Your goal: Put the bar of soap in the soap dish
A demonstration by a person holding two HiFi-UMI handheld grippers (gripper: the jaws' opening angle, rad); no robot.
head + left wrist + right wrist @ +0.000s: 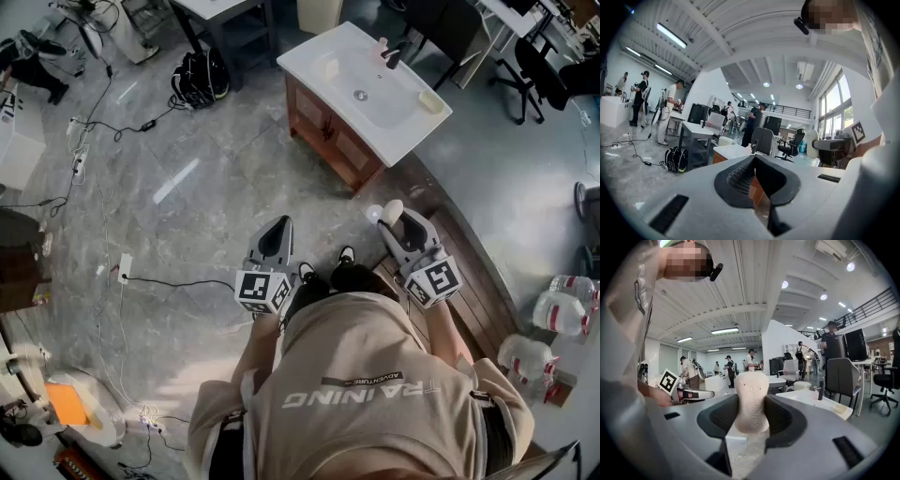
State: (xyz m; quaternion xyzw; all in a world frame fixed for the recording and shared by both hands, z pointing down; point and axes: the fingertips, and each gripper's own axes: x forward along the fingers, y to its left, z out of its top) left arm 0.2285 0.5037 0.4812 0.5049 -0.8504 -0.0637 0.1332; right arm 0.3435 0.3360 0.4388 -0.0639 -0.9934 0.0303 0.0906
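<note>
Between the jaws of the right hand-held gripper (751, 414) the bar of soap (751, 385) is grasped; the left hand-held gripper (754, 161) is clenched, empty. I judge this the carrying step: next comes an approach to the soap dish (431, 101) at one o'clock, on the sink worktop (309, 56).

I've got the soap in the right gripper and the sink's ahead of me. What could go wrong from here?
The right gripper holds the bar of soap by one end, much of it sticking out past the jaws; it might slip out on the way.
The soap dish sits near the sink top's edge; a hard set-down could knock it off.
Cables lie on the floor to your left; they could trip you.
</note>
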